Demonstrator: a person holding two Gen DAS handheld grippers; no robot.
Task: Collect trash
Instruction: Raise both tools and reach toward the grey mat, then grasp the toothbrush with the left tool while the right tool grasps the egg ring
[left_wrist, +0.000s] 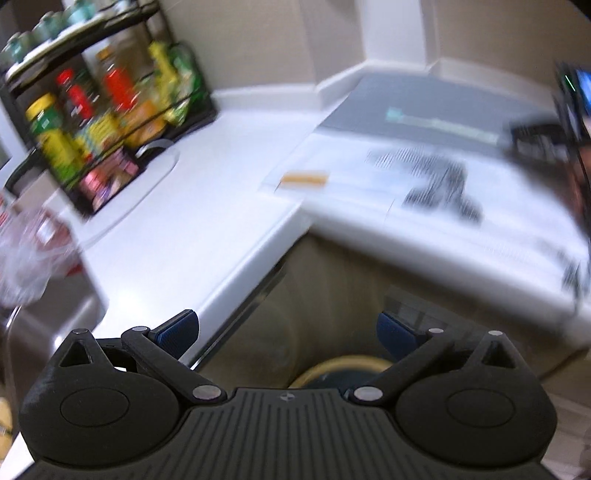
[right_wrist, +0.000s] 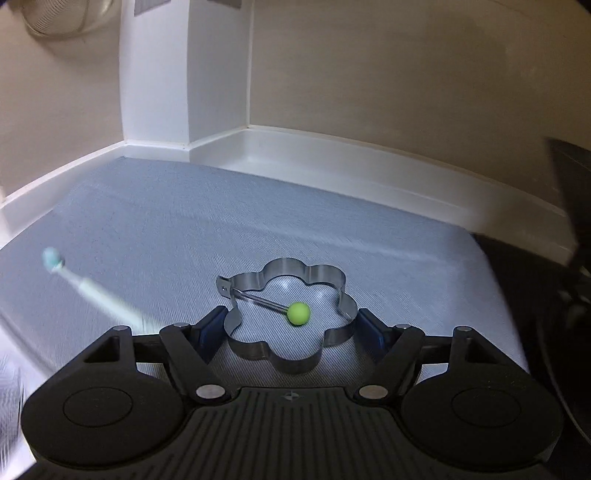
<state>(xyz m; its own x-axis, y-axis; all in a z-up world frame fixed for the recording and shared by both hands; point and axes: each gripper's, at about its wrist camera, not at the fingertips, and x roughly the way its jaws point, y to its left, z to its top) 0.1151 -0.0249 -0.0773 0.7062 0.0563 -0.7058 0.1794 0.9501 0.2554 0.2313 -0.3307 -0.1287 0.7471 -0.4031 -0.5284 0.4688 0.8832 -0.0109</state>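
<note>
In the right wrist view, the right gripper is seen closed on a ring: a thin band of shiny steel bent into a flower outline, met on its left and right lobes by the ribbed blue pads. A wire stem tipped with a smooth green ball is folded across the ring. The ring lies flat on a grey, finely woven mat. A slim white brush head, blurred, is seen to the left. Beyond the mat, a glossy white backsplash is met by beige wall.

In the blurred left wrist view, the left gripper is held spread and empty by the edge of a smooth white counter. Printed paper lies farther right, and a black wire rack of jars stands far left
</note>
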